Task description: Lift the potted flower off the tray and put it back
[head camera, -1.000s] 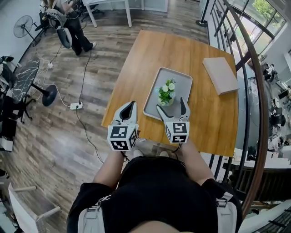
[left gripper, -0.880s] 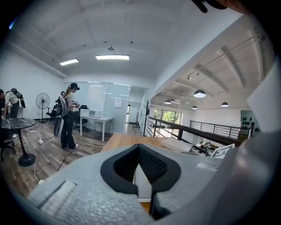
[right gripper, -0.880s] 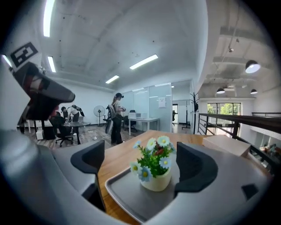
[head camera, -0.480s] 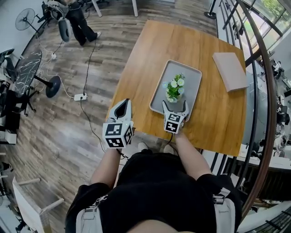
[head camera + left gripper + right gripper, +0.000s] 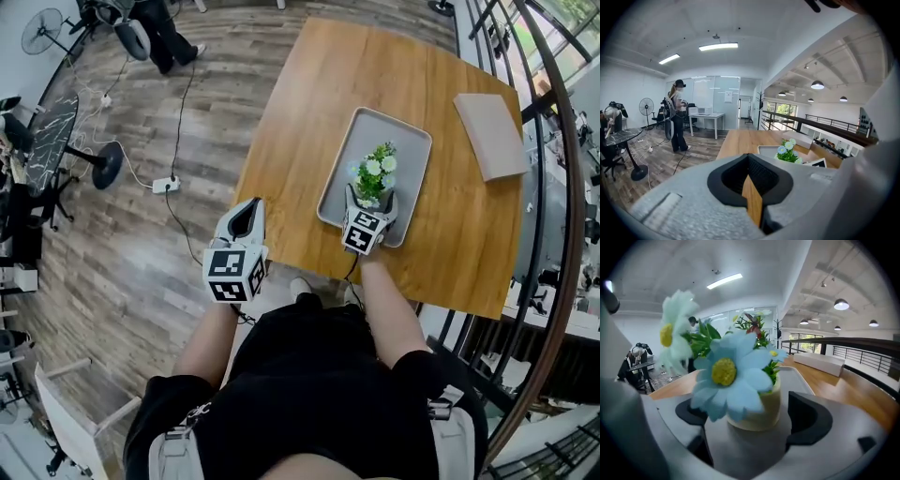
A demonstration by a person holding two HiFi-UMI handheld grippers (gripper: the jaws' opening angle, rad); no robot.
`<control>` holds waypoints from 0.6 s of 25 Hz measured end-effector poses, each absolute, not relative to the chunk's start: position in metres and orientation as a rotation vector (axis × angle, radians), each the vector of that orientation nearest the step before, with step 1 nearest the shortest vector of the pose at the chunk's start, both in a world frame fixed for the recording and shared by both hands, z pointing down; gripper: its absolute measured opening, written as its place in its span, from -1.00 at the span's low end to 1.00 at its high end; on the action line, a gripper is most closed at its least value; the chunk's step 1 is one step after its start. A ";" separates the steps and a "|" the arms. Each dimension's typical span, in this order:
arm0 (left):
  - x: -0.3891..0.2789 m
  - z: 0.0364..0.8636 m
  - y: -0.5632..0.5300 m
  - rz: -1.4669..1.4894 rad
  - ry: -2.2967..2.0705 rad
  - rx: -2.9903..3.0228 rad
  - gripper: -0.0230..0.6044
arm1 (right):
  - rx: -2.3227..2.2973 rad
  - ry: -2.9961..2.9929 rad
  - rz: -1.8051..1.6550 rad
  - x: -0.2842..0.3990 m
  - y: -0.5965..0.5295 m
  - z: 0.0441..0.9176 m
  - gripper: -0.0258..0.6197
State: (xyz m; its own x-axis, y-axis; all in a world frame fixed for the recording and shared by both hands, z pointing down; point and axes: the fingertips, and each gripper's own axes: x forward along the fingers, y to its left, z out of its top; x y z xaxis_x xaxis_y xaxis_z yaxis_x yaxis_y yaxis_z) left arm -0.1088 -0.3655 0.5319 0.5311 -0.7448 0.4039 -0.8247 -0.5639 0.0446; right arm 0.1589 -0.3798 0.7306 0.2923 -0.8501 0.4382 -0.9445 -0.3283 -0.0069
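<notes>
The potted flower [image 5: 375, 174], white and blue blooms in a cream pot [image 5: 761, 406], stands on the grey tray [image 5: 396, 131] on the wooden table. My right gripper [image 5: 372, 197] is open, with one jaw on each side of the pot. In the right gripper view a gap shows between the pot and the right pad [image 5: 806, 416]. The pot rests on the tray [image 5: 799, 376]. My left gripper [image 5: 253, 204] is shut and holds nothing. It hangs at the table's near left edge, well left of the tray. From the left gripper [image 5: 750, 176] view the flower [image 5: 787, 152] is ahead to the right.
A flat grey-pink pad [image 5: 489, 136] lies on the table's far right. A dark railing [image 5: 553, 141] runs along the right side of the table [image 5: 328, 84]. On the wooden floor to the left are a cable with a power strip [image 5: 164, 185], a fan and a standing person [image 5: 155, 28].
My right gripper has moved forward over the tray's near edge until its open jaws flank the pot. The left gripper has stayed shut by the table's edge.
</notes>
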 end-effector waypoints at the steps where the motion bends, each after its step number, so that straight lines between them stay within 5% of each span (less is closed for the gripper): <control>1: -0.111 0.536 -0.368 0.517 -1.320 2.540 -0.88 | 2.313 -1.642 0.543 0.159 -0.383 0.733 0.61; 15: -0.130 0.552 -0.386 0.569 -1.313 2.546 -0.88 | 2.347 -1.563 0.631 0.174 -0.410 0.756 0.61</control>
State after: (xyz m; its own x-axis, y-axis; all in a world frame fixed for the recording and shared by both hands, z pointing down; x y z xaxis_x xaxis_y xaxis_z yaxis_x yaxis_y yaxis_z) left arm -0.1302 -0.3863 0.5520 0.5256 -0.7317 0.4340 -0.8172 -0.5761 0.0184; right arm 0.1739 -0.4101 0.7558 0.3300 -0.8105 0.4839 -0.9194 -0.3922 -0.0300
